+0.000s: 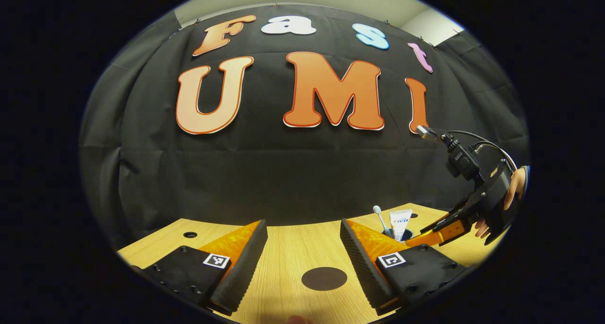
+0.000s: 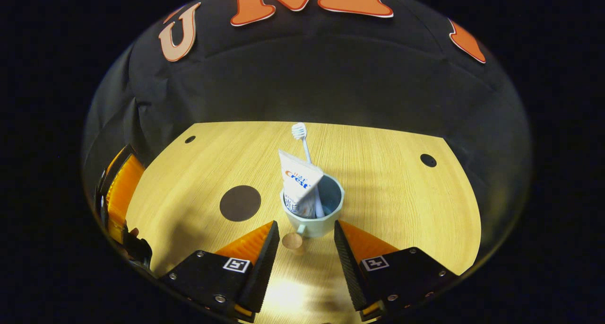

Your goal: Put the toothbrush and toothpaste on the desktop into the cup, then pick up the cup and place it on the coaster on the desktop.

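A pale wooden tabletop (image 2: 387, 191) stretches to a black cloth wall (image 2: 331, 78). A few small dark holes dot its surface.

In the right gripper view, the right tool (image 2: 302, 248) hangs just above the tabletop with its jaws spread wide and nothing between them. Just ahead of its fingertips stands a light green cup (image 2: 314, 210), upright, its small handle turned toward the tool. Inside the cup a white toothpaste tube (image 2: 298, 182) leans left, and a white toothbrush (image 2: 302, 142) stands behind it, bristles up. To the left of the cup, apart from it, lies a flat, dark round coaster (image 2: 240, 203).

In the left gripper view, the left tool (image 1: 302, 248) is likewise wide open and empty, low over the tabletop, with the coaster (image 1: 324, 278) lying between its fingers. Far to the right, the other tool, held by a hand (image 1: 513, 189), reaches toward the cup, which appears mostly hidden.
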`<action>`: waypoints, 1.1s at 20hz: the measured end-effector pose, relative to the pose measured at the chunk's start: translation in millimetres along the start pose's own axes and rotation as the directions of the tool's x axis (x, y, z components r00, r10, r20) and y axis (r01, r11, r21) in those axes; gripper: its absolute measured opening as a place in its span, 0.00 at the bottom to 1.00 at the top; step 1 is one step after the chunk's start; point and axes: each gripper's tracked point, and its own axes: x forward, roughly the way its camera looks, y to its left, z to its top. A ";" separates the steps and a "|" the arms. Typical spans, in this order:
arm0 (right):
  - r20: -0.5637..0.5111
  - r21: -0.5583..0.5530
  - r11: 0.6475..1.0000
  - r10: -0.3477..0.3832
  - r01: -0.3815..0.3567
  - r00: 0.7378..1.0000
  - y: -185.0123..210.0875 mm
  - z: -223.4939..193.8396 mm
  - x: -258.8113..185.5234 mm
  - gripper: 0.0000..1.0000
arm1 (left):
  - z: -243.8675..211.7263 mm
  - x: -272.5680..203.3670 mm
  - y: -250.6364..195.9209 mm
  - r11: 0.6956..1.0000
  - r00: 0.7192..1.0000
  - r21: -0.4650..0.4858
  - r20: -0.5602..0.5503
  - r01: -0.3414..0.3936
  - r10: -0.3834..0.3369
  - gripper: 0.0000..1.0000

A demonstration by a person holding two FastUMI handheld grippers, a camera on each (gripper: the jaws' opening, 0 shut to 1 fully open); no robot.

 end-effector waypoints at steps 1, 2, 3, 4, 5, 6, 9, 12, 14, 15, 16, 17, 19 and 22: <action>-0.023 -0.012 1.000 -0.005 0.005 1.000 -1.1 -3.8 1.2 0.71 | -0.6 -0.1 1.1 1.000 1.000 -0.002 -0.002 0.000 0.000 0.98; -0.043 -0.007 1.000 -0.011 0.011 0.999 -2.0 -6.7 1.9 0.71 | -2.4 -0.4 1.2 1.000 1.000 -0.005 -0.004 0.001 -0.001 1.00; -0.067 0.006 1.000 -0.010 0.010 0.998 -1.3 -8.8 3.2 0.71 | -3.9 0.1 1.7 1.000 1.000 -0.009 -0.006 0.003 -0.003 1.00; -0.083 0.024 1.000 -0.009 0.011 0.996 -1.4 -9.0 4.4 0.71 | -5.0 0.7 1.4 1.000 1.000 -0.015 -0.007 0.005 -0.005 0.98; -0.101 0.036 0.999 -0.013 0.017 0.995 -2.2 -8.5 5.5 0.71 | -6.9 0.7 2.1 1.000 1.000 -0.018 -0.010 0.006 -0.006 0.98; -0.120 0.040 0.999 -0.019 0.023 0.993 -3.2 -8.5 6.3 0.71 | -9.5 1.8 2.6 1.000 1.000 -0.022 -0.014 0.008 -0.008 0.98; -0.172 0.016 0.998 -0.054 0.058 0.984 -4.5 -8.5 16.9 0.71 | -17.9 3.0 3.6 1.000 0.999 -0.030 -0.033 0.006 -0.007 0.98; -0.206 -0.019 0.996 -0.093 0.091 0.974 -4.4 -12.4 31.2 0.71 | -21.7 1.9 6.0 0.999 0.999 -0.033 -0.036 0.002 -0.004 0.98; -0.223 -0.025 0.994 -0.106 0.103 0.969 -5.9 -14.4 37.1 0.76 | -23.5 1.6 7.1 0.999 0.999 -0.039 -0.036 0.002 -0.003 0.98; -0.241 -0.016 0.995 -0.100 0.099 0.965 -5.3 -16.4 38.6 0.69 | -24.6 1.7 7.0 0.999 0.999 -0.044 -0.039 0.002 -0.004 0.98; -0.252 0.002 0.995 -0.092 0.096 0.963 -6.1 -18.9 41.3 0.69 | -27.3 1.8 6.2 0.999 0.999 -0.050 -0.044 0.003 -0.005 0.98; -0.256 0.013 0.995 -0.088 0.095 0.963 -6.3 -19.2 42.6 0.67 | -29.9 1.3 4.5 0.998 0.999 -0.056 -0.051 0.007 -0.010 0.98; -0.265 0.008 0.995 -0.091 0.097 0.960 -8.4 -19.7 41.1 0.62 | -37.4 2.0 2.8 0.998 0.998 -0.063 -0.068 0.012 -0.016 0.98; -0.289 0.028 0.994 -0.092 0.105 0.953 -13.7 -20.3 41.1 0.49 | -42.8 4.6 3.5 0.998 0.996 -0.066 -0.088 0.009 -0.015 0.98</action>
